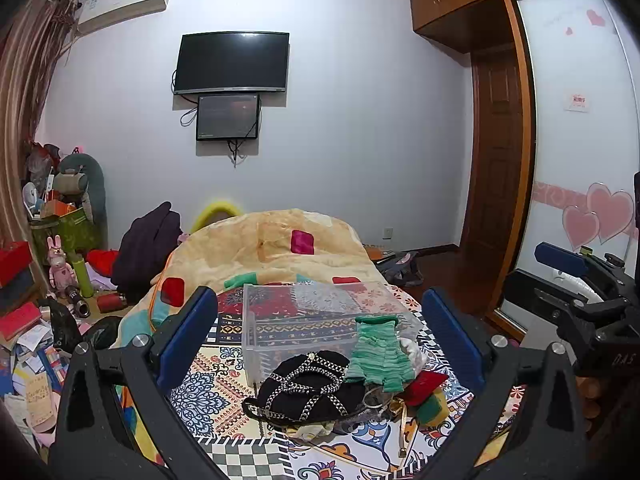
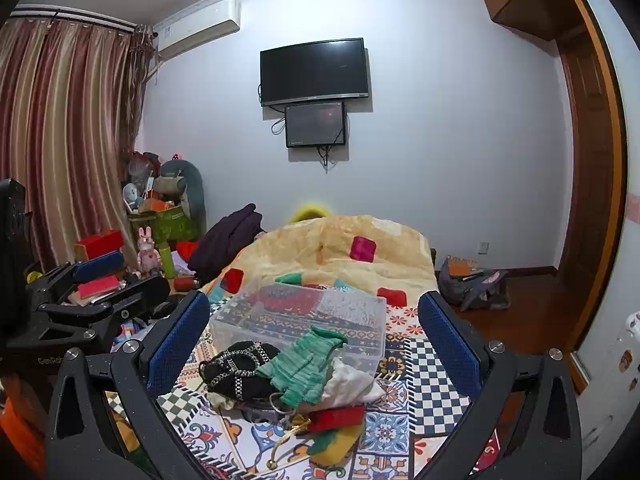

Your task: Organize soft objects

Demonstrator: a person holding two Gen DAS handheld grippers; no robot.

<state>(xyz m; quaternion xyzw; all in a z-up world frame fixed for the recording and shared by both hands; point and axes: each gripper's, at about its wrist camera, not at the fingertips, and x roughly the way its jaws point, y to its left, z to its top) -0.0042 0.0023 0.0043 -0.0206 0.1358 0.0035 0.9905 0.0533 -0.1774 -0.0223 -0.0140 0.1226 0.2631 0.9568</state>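
1. Status: your left gripper (image 1: 320,336) and right gripper (image 2: 316,340) both hang above the bed with jaws spread wide and nothing between the pads. Neither touches the pile.
2. Pile of soft items sits on the patterned bedspread (image 1: 216,396), at 6 o'clock of the clear plastic bin (image 1: 316,320) and touching its near wall. Bin looks empty; only the bedspread pattern shows through it.
3. Pile contents, left wrist view: black hat with chain trim (image 1: 308,384) at 9 o'clock, green knit glove (image 1: 378,354) on top at centre, leaning on the bin's near rim, white cloth (image 1: 412,350) at 3 o'clock under the glove, red-and-green-yellow soft piece (image 1: 426,394) at 5 o'clock.
4. Step in hand, my read: pre-grasp, nothing sorted yet.
5. Next move: take the glove first. It lies topmost and free, so lower one gripper straight down, pinch across the ribbed cuff (image 2: 326,336), lift clear, drop into the bin at 12 o'clock.
6. Watch: a gold chain or strap (image 2: 286,438) trails out from under the pile at 6 o'clock. It could snag if you pull lower items early.
7. Use one gripper at a time; the two stand close side by side.
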